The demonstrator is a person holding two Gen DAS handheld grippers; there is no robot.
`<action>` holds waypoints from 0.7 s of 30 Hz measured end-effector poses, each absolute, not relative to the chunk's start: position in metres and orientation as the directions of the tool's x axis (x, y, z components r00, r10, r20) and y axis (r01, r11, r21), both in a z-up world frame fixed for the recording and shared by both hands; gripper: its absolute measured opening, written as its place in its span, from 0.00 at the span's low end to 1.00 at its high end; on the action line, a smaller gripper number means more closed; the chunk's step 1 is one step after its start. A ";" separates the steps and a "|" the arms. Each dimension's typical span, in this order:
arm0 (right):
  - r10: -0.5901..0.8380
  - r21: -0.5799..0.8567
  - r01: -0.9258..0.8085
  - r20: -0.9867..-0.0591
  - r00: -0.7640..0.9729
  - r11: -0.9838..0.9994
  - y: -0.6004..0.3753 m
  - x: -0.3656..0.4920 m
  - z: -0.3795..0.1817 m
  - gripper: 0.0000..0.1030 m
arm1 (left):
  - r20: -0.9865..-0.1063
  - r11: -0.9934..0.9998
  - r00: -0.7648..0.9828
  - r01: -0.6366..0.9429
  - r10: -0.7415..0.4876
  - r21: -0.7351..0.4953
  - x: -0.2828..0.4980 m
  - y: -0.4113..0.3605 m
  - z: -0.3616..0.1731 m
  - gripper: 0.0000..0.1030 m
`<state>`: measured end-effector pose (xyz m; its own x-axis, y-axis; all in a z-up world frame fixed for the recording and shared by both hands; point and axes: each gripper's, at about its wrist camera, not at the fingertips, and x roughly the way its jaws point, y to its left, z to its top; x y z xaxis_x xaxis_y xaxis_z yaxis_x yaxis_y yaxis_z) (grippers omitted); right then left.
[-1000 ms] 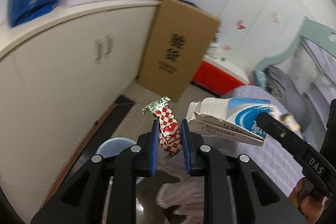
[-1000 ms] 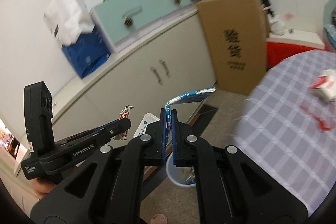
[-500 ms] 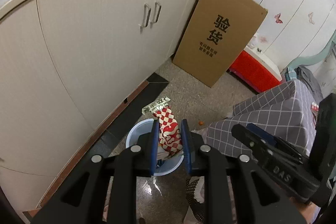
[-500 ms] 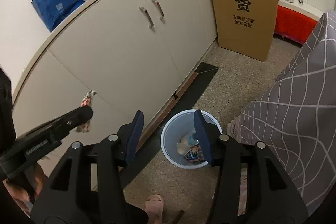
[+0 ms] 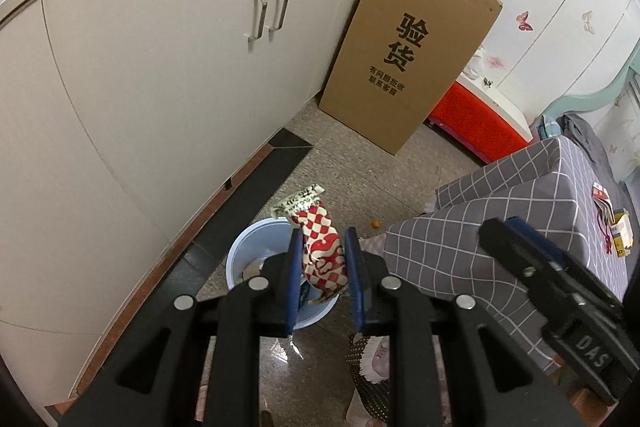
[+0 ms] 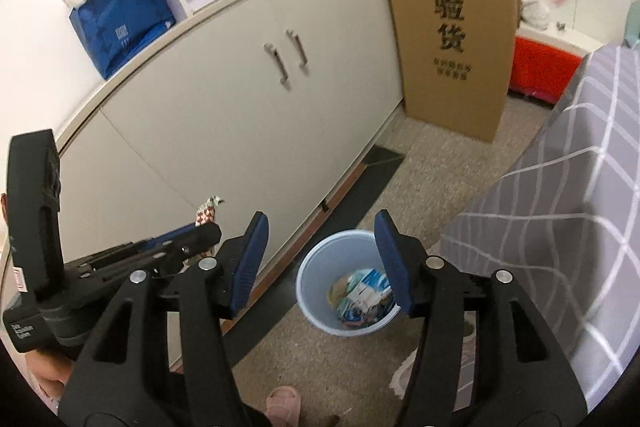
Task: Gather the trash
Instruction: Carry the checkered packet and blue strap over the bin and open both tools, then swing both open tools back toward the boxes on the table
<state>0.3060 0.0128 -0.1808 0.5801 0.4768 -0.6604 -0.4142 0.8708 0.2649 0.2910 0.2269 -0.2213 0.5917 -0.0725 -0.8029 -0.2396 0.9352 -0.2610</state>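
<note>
Red-checked wrapper pinched in left gripper above blue bin; right gripper spreading, empty; only right view exposing bin's litter.

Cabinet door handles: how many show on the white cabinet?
2. Both metal handles sit side by side where the two doors of the white cabinet meet: the left handle and the right handle. Doors further left run out of view.
</note>
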 end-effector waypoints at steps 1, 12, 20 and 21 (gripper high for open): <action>0.473 0.260 -0.411 -0.650 0.595 0.874 0.011 0.305 -0.178 0.56 | -0.803 0.936 0.592 -0.238 -0.074 -0.261 0.292 0.225 -0.221 0.19; 0.457 0.278 -0.362 -0.555 0.695 0.890 -0.019 0.293 -0.151 0.61 | -0.809 0.932 0.583 -0.253 -0.068 -0.260 0.317 0.215 -0.211 0.64; 0.448 0.298 -0.336 -0.530 0.720 0.894 -0.043 0.284 -0.137 0.62 | -0.803 0.923 0.594 -0.286 -0.041 -0.259 0.305 0.211 -0.200 0.73; 0.448 0.303 -0.333 -0.527 0.722 0.893 -0.046 0.282 -0.135 0.62 | -0.798 0.926 0.602 -0.281 -0.035 -0.253 0.302 0.208 -0.195 0.73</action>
<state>0.2821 -0.0464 -0.1350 0.7224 0.4480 -0.5267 -0.3328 0.8929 0.3032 0.3023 0.2077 -0.1953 0.6020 -0.0354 -0.7977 -0.2811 0.9257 -0.2531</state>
